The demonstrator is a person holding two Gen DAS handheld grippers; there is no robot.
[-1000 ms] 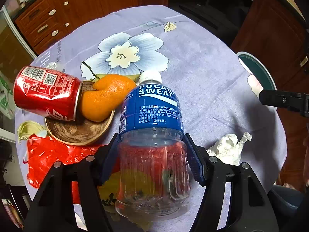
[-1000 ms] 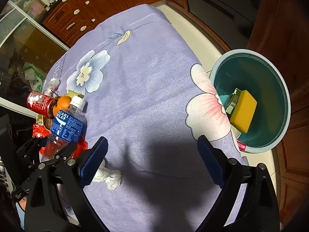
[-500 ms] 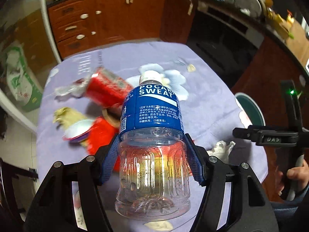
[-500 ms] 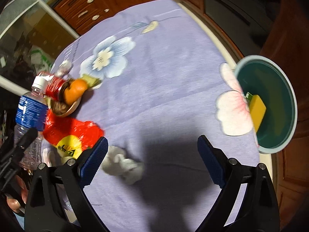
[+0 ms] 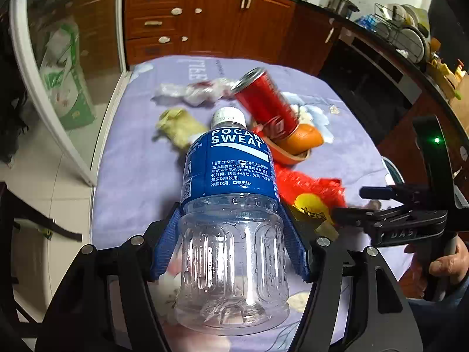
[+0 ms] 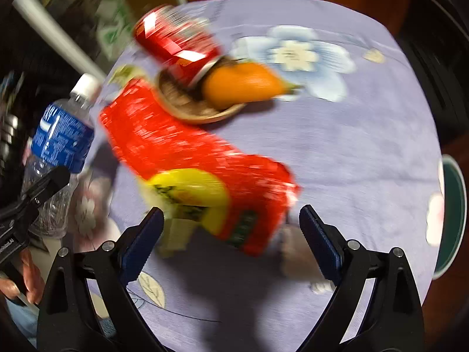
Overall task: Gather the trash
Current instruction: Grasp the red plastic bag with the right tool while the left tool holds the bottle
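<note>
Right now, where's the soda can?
The can lies tilted on the wooden bowl beside the orange, just past the bottle held by the left gripper.

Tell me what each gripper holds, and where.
Left gripper clamps the Pocari Sweat bottle on its clear lower body. Right gripper is open, empty.

Left wrist view: sits behind its gripper, close on the bottle, facing across the bench toward the cabinets. Right wrist view: looks steeply down on the bench — blurred, near the red wrapper. Shared ground — bottle, can, orange, wrapper.
</note>
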